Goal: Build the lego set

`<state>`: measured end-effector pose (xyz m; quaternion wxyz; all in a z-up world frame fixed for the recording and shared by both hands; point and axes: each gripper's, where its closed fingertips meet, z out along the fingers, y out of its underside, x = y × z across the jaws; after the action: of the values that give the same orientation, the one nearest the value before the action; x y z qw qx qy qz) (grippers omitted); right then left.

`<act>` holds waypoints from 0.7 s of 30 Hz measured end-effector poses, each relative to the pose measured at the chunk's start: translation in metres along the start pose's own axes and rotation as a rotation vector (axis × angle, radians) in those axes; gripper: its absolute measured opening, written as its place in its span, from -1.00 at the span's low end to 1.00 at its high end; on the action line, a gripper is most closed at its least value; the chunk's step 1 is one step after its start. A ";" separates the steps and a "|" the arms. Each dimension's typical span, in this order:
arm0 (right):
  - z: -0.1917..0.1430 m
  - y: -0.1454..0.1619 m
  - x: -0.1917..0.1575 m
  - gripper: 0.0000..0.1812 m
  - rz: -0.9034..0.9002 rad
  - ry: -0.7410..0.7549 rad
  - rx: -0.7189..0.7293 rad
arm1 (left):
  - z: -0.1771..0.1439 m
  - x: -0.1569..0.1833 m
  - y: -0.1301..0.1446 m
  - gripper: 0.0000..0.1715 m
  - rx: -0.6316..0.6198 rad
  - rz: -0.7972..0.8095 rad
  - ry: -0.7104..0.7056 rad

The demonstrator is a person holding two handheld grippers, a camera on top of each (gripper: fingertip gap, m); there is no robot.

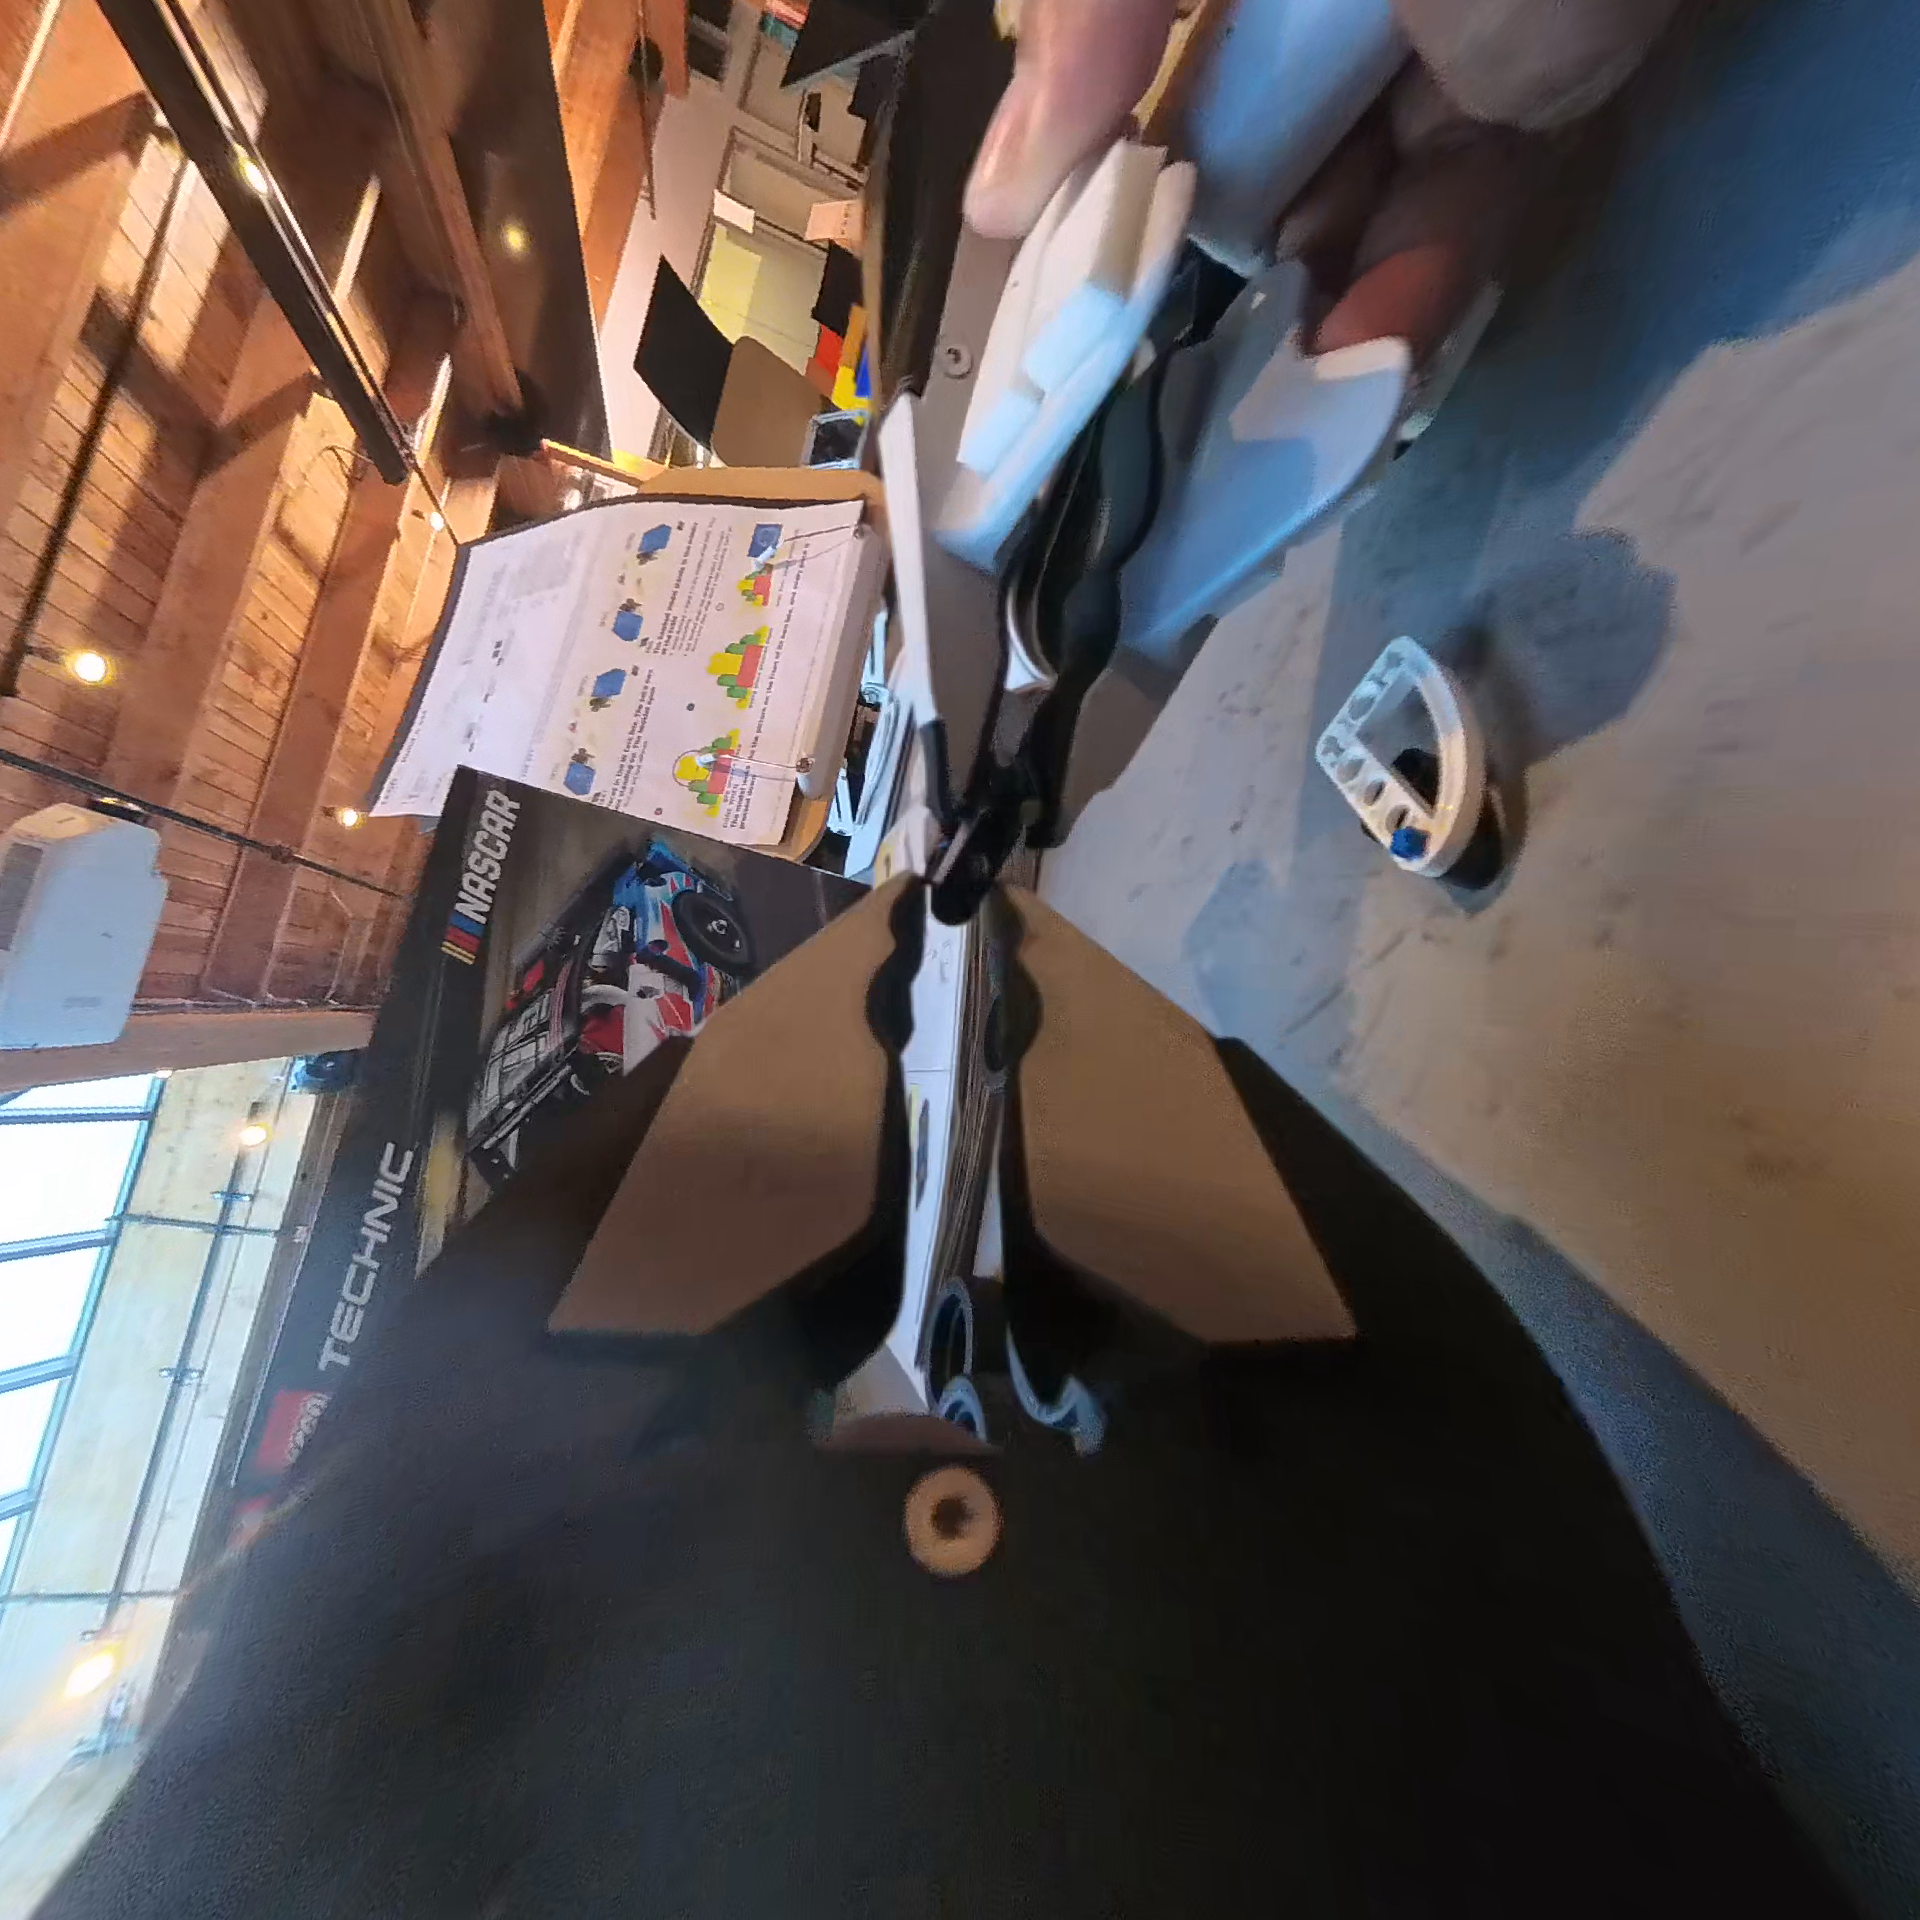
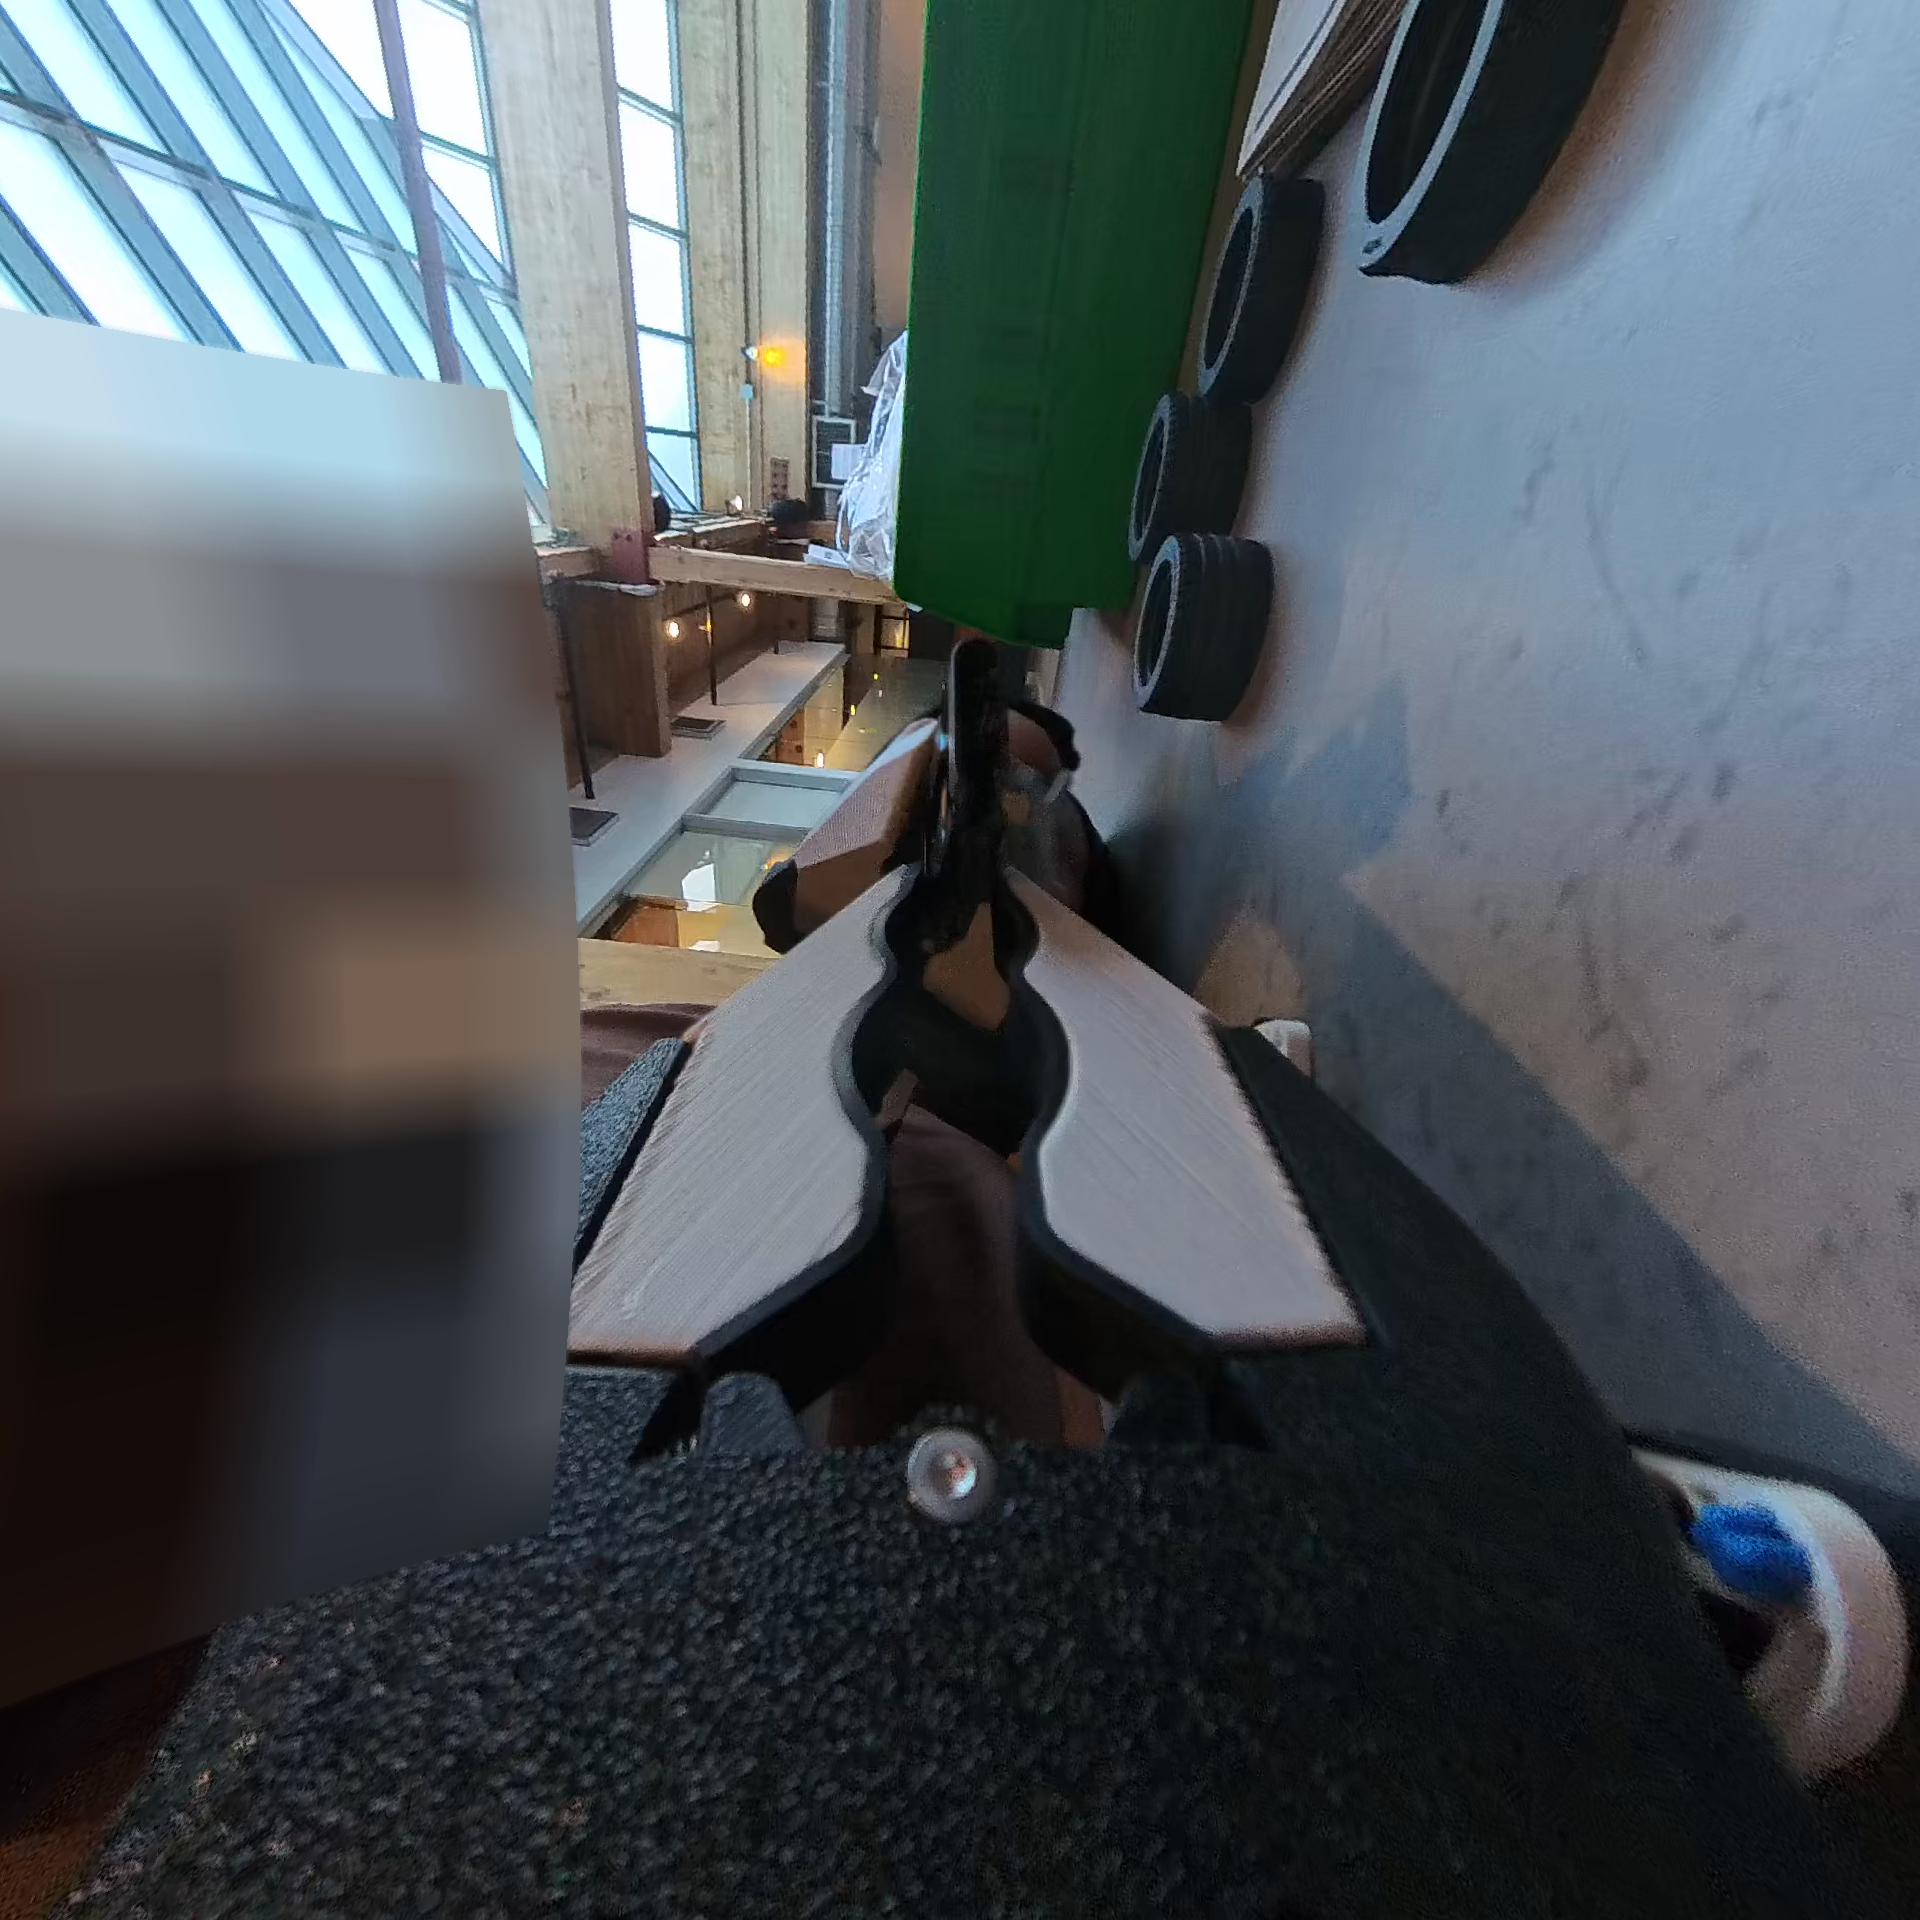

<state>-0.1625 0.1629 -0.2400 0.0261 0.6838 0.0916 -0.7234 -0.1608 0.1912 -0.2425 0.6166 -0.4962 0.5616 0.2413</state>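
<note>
On the grey table top point(image 1: 1558, 1091), towards the left wrist view's left side, a dark lego box point(image 1: 540, 1039) stands on edge. It bears a race car picture, white brand lettering along two sides and a small red logo near one corner. Beside it a paper sheet point(image 1: 644, 644) of small print and blue, yellow and green block diagrams is pinned to a pale wooden board point(image 1: 769, 483).

The left gripper point(image 1: 961, 883) has its jaws drawn together on a thin white printed sheet point(image 1: 940, 1143). This is seen edge-on and runs between the pads and out past the tips. A blurred second gripper meets it tip to tip from above. A white lego frame point(image 1: 1403, 758) with a blue pin lies apart on the table, with bare surface all round it.

From the right wrist view, the right gripper point(image 2: 961, 904) has its tips nearly together, leaving only a narrow slit. Something thin and dark stands there, but what it is cannot be told. Four black tyres point(image 2: 1205, 623) lie in a row on the table, each just beside the next, the farthest touching a wooden panel point(image 2: 1320, 73). A green board point(image 2: 1039, 312) stands close to the tyres. Most of the table on this side of the tyres is open. Its near edge runs just beside the gripper.
</note>
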 end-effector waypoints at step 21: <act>-0.037 -0.004 0.006 -0.37 -0.693 0.563 0.026 | -0.004 0.003 -0.010 -0.94 0.038 0.018 0.021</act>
<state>-0.1274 0.1739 -0.2475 -0.2522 0.7834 0.3098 -0.4762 -0.1533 0.1833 -0.2420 0.6178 -0.4818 0.5770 0.2308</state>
